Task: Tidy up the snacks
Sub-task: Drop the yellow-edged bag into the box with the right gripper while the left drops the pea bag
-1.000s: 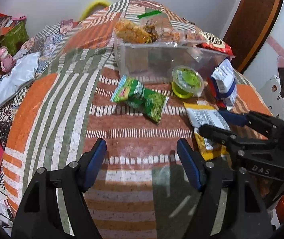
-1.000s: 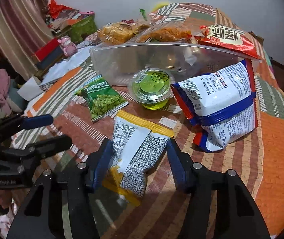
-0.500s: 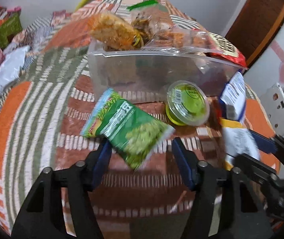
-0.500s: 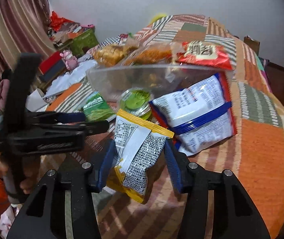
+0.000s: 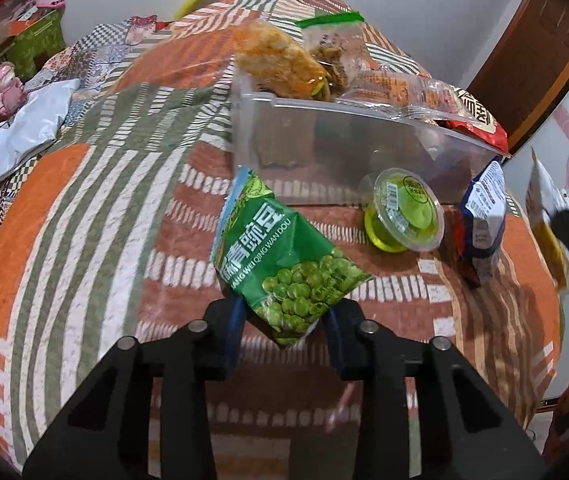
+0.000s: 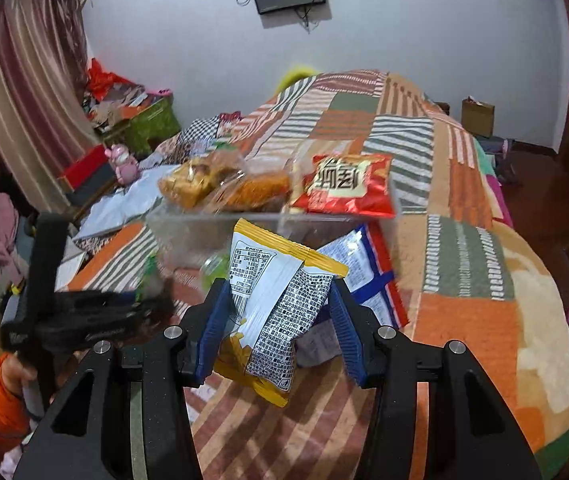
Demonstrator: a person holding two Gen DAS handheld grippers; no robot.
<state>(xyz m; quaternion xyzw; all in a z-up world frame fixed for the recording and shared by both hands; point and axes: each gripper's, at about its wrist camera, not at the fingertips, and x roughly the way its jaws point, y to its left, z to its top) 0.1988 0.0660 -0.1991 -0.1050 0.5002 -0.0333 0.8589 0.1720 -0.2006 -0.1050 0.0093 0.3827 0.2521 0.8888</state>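
Observation:
My left gripper (image 5: 284, 320) is shut on a green pea snack bag (image 5: 280, 256) and holds it above the quilt, in front of the clear plastic bin (image 5: 324, 140). My right gripper (image 6: 276, 320) is shut on a yellow-and-white snack bag (image 6: 276, 304), lifted off the bed in front of the bin (image 6: 188, 232). The bin holds several bagged snacks, with a red bag (image 6: 344, 184) at its right end. A green jelly cup (image 5: 404, 208) and a blue-and-white bag (image 5: 484, 216) lie on the quilt beside the bin.
The patchwork quilt (image 5: 84, 208) covers the bed. A white cloth (image 5: 16, 132), a pink toy (image 5: 4, 84) and a green box (image 5: 32, 44) lie at the far left. The other gripper and hand (image 6: 64, 312) show blurred at the left of the right wrist view.
Both grippers closed on their bags and lifted them: the left took the green pea bag off the quilt, the right raised the yellow-and-white bag toward the bin.

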